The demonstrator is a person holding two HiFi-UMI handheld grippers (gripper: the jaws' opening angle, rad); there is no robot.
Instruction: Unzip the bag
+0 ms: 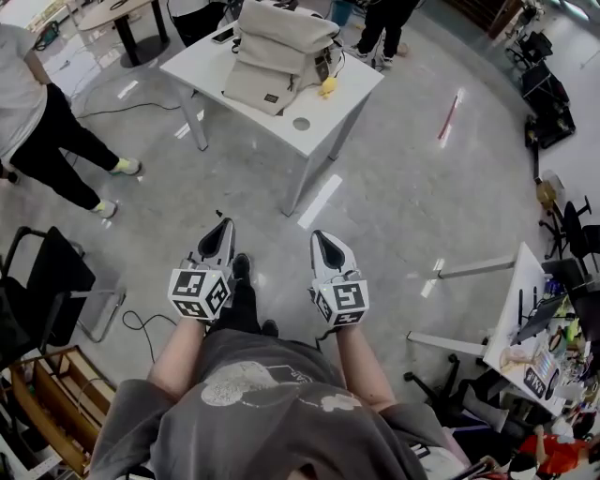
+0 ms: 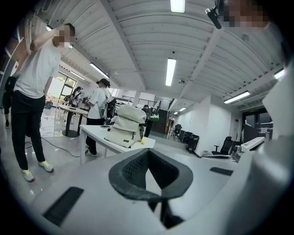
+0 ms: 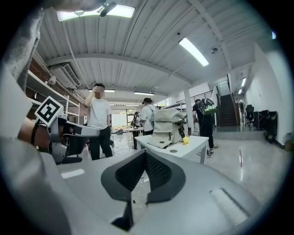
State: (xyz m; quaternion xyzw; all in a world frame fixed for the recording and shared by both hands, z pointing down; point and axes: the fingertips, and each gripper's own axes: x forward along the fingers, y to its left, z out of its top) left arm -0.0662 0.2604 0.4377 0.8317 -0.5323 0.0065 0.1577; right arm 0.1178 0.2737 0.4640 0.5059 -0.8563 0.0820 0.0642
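Observation:
A cream-coloured backpack (image 1: 277,56) lies on a white table (image 1: 202,64) at the top of the head view, with a small yellow tag (image 1: 327,86) hanging at its right side. The same backpack (image 2: 125,128) shows far ahead in the left gripper view, and the backpack (image 3: 168,127) also appears in the right gripper view. My left gripper (image 1: 223,225) and right gripper (image 1: 322,238) are held side by side over the floor, well short of the table. Both are shut with nothing between their jaws.
A person in a white shirt and black trousers (image 1: 42,131) stands at the left, and others stand behind the table (image 1: 384,28). A black chair (image 1: 47,281) is at my left. A desk with clutter (image 1: 530,337) and office chairs (image 1: 544,94) line the right.

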